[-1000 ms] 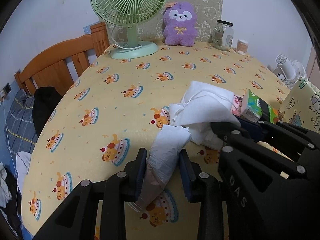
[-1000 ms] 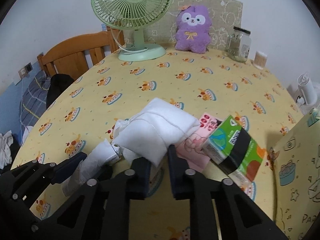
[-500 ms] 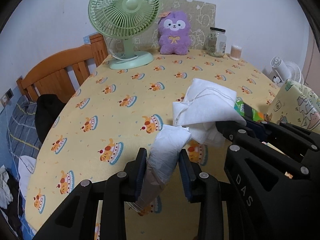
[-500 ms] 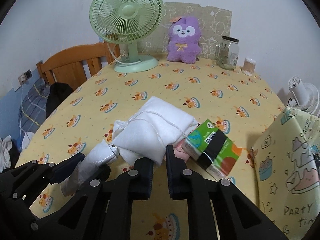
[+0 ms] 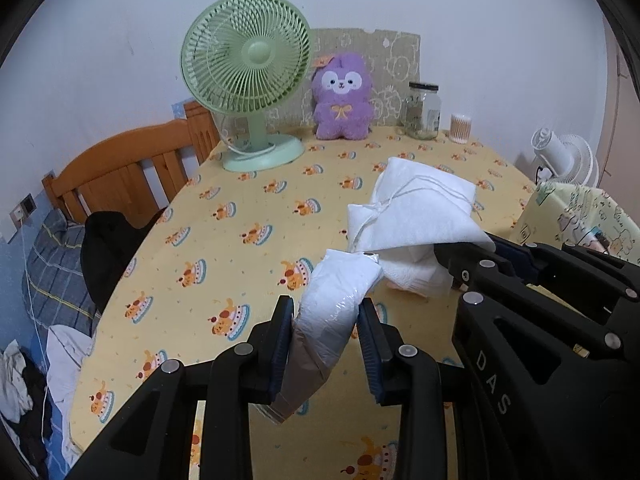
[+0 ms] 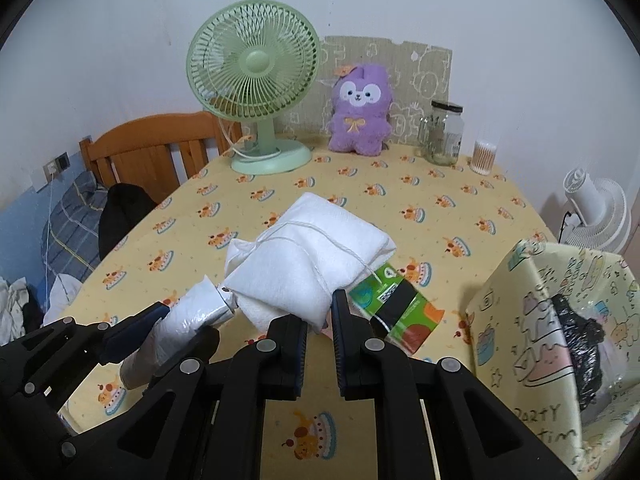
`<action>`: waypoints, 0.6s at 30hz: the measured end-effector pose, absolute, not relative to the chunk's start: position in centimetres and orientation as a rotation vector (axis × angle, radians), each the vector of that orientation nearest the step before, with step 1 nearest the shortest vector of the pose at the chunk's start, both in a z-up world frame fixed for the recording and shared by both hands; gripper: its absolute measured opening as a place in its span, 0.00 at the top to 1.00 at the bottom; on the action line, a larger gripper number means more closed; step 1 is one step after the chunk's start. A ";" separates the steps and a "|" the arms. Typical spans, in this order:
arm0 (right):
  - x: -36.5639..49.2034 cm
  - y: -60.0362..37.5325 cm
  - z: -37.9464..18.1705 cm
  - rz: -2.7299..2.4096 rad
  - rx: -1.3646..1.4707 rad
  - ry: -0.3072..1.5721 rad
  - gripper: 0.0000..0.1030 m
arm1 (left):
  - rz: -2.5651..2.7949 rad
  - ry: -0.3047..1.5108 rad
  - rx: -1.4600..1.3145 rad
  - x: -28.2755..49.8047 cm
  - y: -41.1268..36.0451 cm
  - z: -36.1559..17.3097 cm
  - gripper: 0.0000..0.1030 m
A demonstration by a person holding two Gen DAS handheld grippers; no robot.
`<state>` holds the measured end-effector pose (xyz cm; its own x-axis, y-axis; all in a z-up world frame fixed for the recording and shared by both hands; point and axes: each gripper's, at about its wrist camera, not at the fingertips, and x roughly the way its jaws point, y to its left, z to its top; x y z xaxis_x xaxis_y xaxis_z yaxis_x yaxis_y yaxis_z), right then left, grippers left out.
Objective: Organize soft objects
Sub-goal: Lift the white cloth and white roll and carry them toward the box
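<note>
A white plastic-wrapped soft pack [image 5: 340, 292] hangs above the yellow cake-print table [image 5: 248, 264], and my left gripper [image 5: 326, 312] is shut on it. Beside it on the right, my right gripper [image 6: 320, 308] is shut on the lower edge of a white cloth pouch [image 6: 308, 256] tied with string, also lifted off the table. From the right wrist view the left gripper [image 6: 188, 316] and its pack [image 6: 196, 308] sit at lower left, almost touching the pouch. A green tissue pack [image 6: 396, 308] lies on the table just right of the pouch.
A green desk fan [image 6: 254, 68], a purple plush [image 6: 360, 108], a glass jar [image 6: 444, 132] and a cotton-swab tub [image 6: 484, 156] line the far edge. A printed gift bag [image 6: 552, 320] stands at the right. A wooden chair [image 6: 152, 152] is beyond the left edge.
Both grippers have risen and drawn back with the pack and the pouch still in them. The table now looks farther below, and more of the gift bag shows at the right.
</note>
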<state>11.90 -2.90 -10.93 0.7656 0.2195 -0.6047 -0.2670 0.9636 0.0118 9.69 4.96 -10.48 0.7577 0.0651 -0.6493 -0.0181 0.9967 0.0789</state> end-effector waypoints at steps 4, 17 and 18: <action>11.3 -3.3 -10.0 0.260 -0.075 0.627 0.86 | 0.043 0.686 0.069 9.1 4.6 -9.6 0.68; 9.5 -4.9 -6.7 0.247 -0.070 0.562 0.86 | 0.035 0.615 0.099 7.8 2.9 -6.5 0.68; 9.4 -5.0 -6.5 0.245 -0.069 0.557 0.86 | 0.033 0.610 0.100 7.7 2.7 -6.3 0.68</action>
